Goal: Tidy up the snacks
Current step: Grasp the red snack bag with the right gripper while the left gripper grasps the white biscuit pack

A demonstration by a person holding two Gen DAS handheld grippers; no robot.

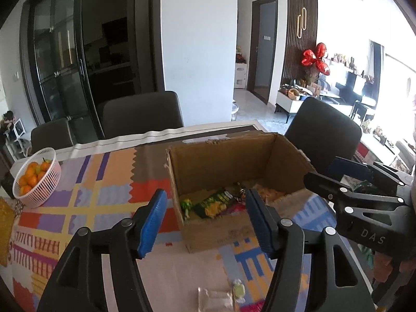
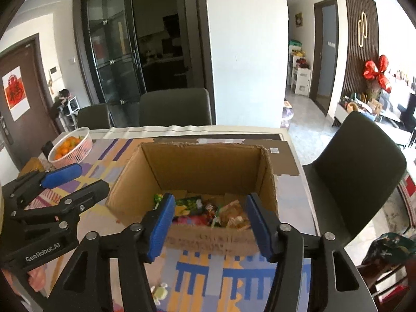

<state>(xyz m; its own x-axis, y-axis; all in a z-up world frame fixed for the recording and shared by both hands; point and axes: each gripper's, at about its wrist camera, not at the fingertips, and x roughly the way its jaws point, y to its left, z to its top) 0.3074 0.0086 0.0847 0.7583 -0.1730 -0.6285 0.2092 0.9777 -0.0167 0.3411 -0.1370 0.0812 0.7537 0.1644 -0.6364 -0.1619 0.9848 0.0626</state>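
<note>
I have both grippers hovering on the near side of the open cardboard box [image 2: 208, 166], which sits on the counter [image 1: 109, 197] over a patchwork-patterned cloth. My left gripper [image 1: 205, 223] has its jaws spread wide with nothing between the blue pads; through the gap I see the box's near left corner. My right gripper [image 2: 208, 223] is likewise released and empty, its jaws framing the box's near wall. Inside the box lie the snacks: a green and yellow packet [image 1: 215, 204], a green-wrapped lollipop [image 2: 157, 198] at the left wall, red wrappers [image 2: 192, 218] in the middle, and tan packets [image 2: 235, 215] toward the right. Two pieces lie on the cloth near me, outside the box: a clear whitish packet [image 1: 214, 299] and just beside it a small pale-green wrapped candy [image 1: 239, 290]. A white basket of oranges [image 1: 36, 179] stands well apart at the counter's left edge. Dark chairs [image 1: 141, 113] line the far side.
</note>
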